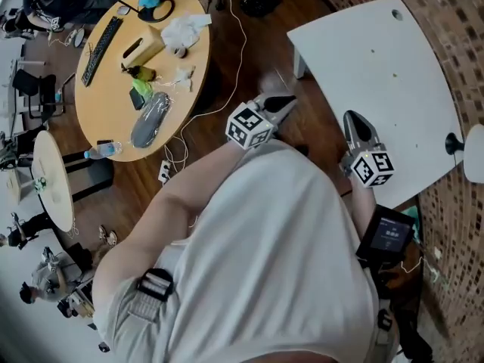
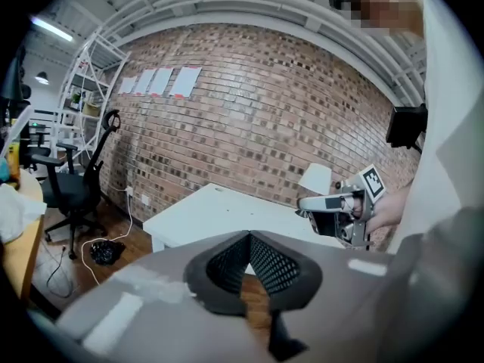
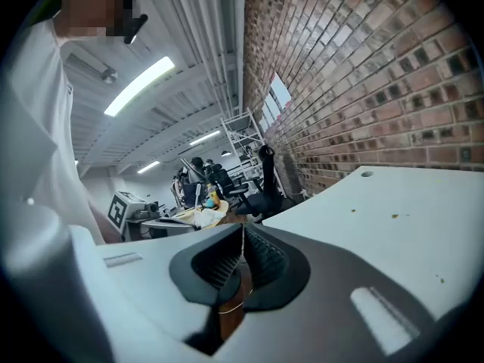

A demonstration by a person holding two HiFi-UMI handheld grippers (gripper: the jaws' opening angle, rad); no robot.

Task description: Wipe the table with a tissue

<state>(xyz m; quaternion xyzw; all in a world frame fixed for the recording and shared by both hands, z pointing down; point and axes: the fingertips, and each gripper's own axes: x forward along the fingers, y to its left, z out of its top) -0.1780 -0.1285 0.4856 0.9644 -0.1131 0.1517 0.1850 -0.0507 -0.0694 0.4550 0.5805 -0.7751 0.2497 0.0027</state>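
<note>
The white table (image 1: 378, 66) stands at the right by the brick wall, with a few small specks (image 1: 394, 75) on its top. My left gripper (image 1: 287, 100) is shut with nothing in it and hovers over the wooden floor just off the table's left edge. My right gripper (image 1: 352, 116) is shut and empty, over the table's near edge. Crumpled white tissues (image 1: 185, 29) and a tissue box (image 1: 141, 46) lie on the round wooden table (image 1: 98, 104) at far left, well away from both grippers. The left gripper view shows its shut tips (image 2: 249, 237) facing the white table (image 2: 219, 210).
The round table also holds a keyboard (image 1: 102, 49), a grey pouch (image 1: 150, 119) and a bottle (image 1: 102, 151). A white cable (image 1: 240, 44) trails over the floor between the tables. A black office chair (image 2: 76, 180) and the brick wall (image 2: 249, 119) lie beyond the white table.
</note>
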